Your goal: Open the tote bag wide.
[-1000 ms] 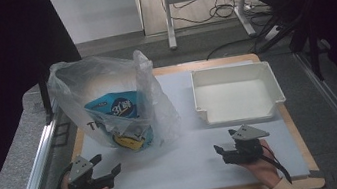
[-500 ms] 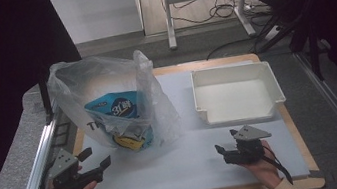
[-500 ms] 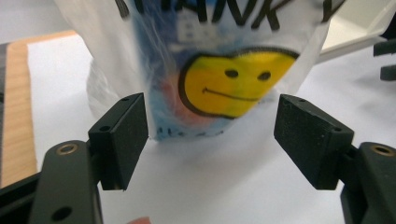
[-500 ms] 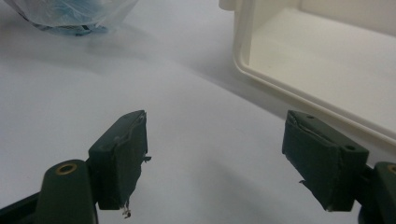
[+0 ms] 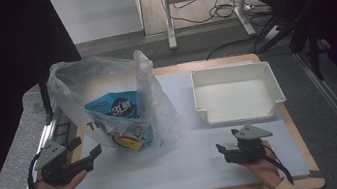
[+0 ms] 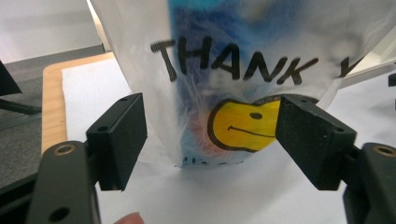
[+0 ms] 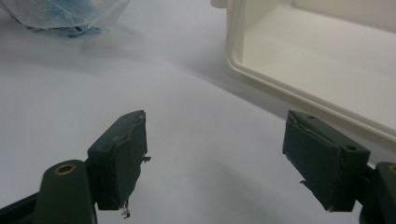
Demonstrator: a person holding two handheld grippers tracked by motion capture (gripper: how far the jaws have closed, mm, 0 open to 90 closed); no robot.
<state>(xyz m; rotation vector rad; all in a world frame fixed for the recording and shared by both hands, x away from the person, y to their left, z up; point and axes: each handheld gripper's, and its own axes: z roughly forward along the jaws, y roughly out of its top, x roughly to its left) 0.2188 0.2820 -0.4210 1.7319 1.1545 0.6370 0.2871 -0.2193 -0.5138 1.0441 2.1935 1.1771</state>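
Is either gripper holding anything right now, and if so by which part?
Nothing is held. The left gripper is open in front of the clear plastic "THANK YOU" bag, not touching it. The right gripper is open over the white mat.

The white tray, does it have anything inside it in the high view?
No, the white tray shows a bare white floor between its walls, and the plastic bag stands apart on the table to its left.

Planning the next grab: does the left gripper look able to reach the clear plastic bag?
Probably yes: the left gripper is open and faces the clear plastic bag, with nothing between them.
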